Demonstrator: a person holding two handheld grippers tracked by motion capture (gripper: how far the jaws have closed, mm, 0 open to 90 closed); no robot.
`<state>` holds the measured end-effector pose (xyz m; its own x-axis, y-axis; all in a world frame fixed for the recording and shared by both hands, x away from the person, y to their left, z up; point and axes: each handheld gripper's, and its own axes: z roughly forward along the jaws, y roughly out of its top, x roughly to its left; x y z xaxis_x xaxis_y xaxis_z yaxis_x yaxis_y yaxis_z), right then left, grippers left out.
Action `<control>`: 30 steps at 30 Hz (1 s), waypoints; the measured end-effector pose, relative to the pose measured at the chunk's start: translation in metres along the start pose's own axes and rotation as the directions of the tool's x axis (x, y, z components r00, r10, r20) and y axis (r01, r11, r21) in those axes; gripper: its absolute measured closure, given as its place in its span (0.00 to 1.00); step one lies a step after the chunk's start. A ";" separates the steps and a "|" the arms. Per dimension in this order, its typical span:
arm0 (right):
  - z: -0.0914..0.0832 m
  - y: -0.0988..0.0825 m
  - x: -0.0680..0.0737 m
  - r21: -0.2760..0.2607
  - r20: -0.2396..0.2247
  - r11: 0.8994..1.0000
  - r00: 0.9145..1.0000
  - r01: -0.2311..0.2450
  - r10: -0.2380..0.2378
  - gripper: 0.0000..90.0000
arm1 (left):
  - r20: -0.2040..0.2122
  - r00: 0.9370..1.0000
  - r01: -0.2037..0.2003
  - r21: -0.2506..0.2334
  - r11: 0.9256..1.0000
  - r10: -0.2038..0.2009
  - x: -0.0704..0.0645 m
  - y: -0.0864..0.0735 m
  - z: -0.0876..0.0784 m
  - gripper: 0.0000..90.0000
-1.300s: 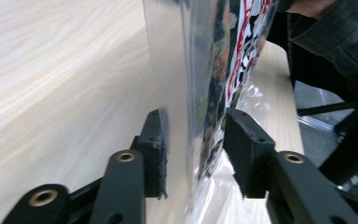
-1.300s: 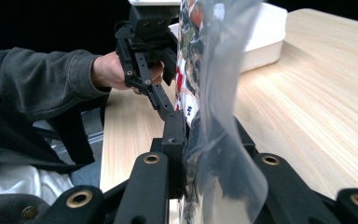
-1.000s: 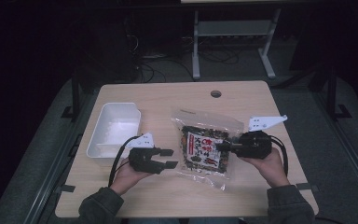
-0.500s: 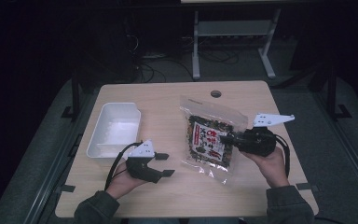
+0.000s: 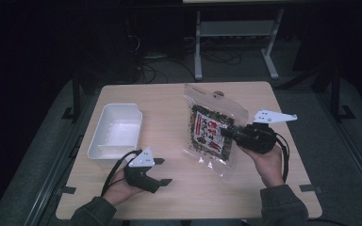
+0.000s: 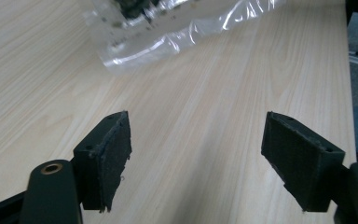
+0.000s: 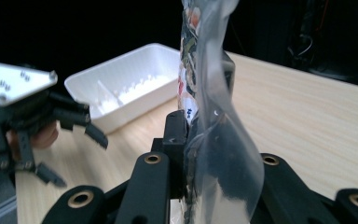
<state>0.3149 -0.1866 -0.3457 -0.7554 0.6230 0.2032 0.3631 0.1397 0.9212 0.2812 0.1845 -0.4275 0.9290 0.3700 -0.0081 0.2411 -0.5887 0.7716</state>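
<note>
A clear snack bag [image 5: 212,129] with dark contents and a red and white label is held over the table's right half, its lower end near the wood. My right gripper [image 5: 225,133] is shut on the bag's right edge; in the right gripper view the bag [image 7: 205,70] stands on edge between the jaws of that gripper [image 7: 200,140]. My left gripper [image 5: 164,171] sits low at the front left, apart from the bag. Its jaws have just been opening and stand wide with nothing between them [image 6: 196,158]. The bag's clear end [image 6: 168,32] lies beyond them.
A white plastic tray [image 5: 94,146] with a divider stands at the table's left side, also seen as the tray [image 7: 135,65] behind my left gripper [image 7: 74,149]. Bare wood [image 5: 169,108] lies between tray and bag. A round cable hole sits at the back edge.
My left gripper has let go of the bag, drawn back toward the front left and opened wide. The right gripper has tilted the bag up and carried it slightly farther back.
</note>
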 end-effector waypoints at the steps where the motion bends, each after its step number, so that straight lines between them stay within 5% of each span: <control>1: 0.000 0.000 0.000 0.000 0.000 1.000 1.000 0.000 0.000 0.83 | -0.003 1.000 -0.002 0.005 1.000 0.002 -0.001 -0.001 -0.001 0.25; 12: 0.027 0.020 0.015 -0.035 0.052 0.999 0.999 0.018 -0.017 0.83 | -0.022 1.000 -0.015 0.024 1.000 0.015 -0.006 -0.013 -0.008 0.21; 30: 0.066 0.045 0.033 -0.114 0.067 0.993 0.998 -0.011 0.019 0.83 | -0.043 0.999 -0.021 0.049 0.999 0.023 -0.009 -0.029 -0.023 0.20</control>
<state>0.3423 -0.1085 -0.3197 -0.7105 0.6754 0.1978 0.3064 0.0439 0.9509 0.2588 0.2151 -0.4352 0.9216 0.3864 0.0370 0.2347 -0.6306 0.7398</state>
